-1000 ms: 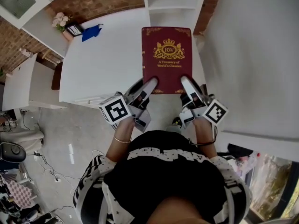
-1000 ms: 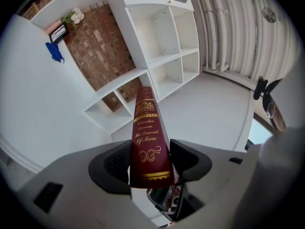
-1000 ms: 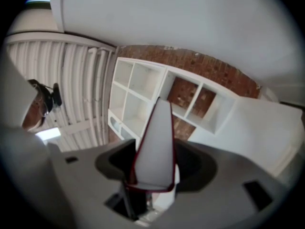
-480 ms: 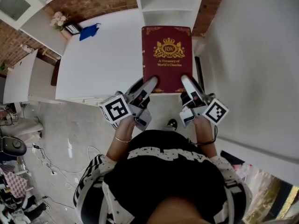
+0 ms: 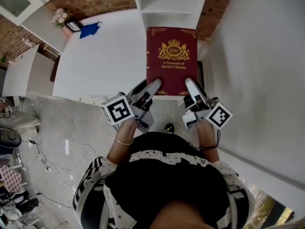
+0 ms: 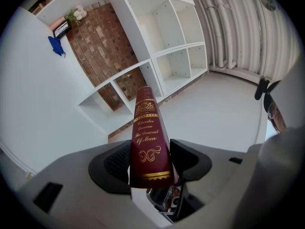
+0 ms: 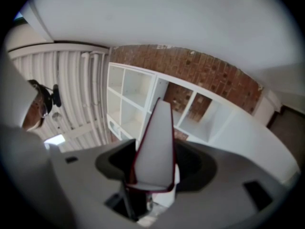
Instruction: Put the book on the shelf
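Red book (image 5: 171,61) at frame centre, near corners pinched by left tongs (image 5: 151,87) and right tongs (image 5: 192,86). White shelf (image 5: 167,6) at top centre; book not yet placed.

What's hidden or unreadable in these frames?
- Back cover of the book: head view, it faces away from the camera, hidden by the book itself.
- The shelf: head view, the top edge cuts it off and the book hides its lower part.
- The blue item on the table: head view, too small to identify.
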The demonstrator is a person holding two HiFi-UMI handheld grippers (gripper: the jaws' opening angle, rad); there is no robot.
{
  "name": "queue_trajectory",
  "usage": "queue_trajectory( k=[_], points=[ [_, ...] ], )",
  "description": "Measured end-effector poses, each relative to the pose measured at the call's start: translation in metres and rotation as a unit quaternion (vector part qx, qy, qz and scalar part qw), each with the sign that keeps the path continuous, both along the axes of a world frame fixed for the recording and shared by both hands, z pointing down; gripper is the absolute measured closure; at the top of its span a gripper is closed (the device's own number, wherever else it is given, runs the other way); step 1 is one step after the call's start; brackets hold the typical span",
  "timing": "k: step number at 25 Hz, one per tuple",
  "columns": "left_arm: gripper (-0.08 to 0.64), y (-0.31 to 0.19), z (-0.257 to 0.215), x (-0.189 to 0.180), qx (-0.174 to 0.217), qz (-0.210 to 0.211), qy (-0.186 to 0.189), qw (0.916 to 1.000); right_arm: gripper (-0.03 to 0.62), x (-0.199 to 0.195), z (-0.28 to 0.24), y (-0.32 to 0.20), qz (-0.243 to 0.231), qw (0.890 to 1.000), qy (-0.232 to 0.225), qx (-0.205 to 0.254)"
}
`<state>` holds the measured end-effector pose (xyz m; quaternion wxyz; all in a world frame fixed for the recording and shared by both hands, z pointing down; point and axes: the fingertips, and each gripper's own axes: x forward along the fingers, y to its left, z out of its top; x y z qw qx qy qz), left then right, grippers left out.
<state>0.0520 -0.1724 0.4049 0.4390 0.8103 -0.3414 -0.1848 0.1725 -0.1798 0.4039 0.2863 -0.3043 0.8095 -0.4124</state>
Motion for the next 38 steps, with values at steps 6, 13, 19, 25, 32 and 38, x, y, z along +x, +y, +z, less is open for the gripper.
queue_trajectory(
  k=[6,13,19,25,32,38],
  points=[
    [0.292,-0.019,-0.002,0.019,0.009,-0.003,-0.001,1.0,0.324,0.017,0.005,-0.021,-0.007,1.0,-0.002,-0.003],
    [0.291,-0.015,0.0,0.016,0.0,-0.019,-0.005,0.9998,0.324,0.015,0.004,-0.02,-0.017,1.0,-0.007,-0.002],
    [0.293,-0.01,-0.003,0.013,0.001,-0.023,-0.011,0.9997,0.324,0.012,0.005,-0.016,-0.022,1.0,-0.016,-0.005],
    [0.293,-0.019,-0.002,0.016,0.005,-0.011,-0.004,0.9999,0.324,0.016,0.005,-0.02,-0.005,1.0,-0.011,-0.002],
    [0.293,-0.021,-0.001,0.017,0.016,0.001,0.003,0.9999,0.324,0.017,0.004,-0.021,0.004,1.0,-0.008,0.011],
    [0.293,-0.018,-0.001,0.018,0.016,0.005,0.012,0.9998,0.324,0.018,0.002,-0.016,0.011,1.0,-0.004,0.015]
  ],
)
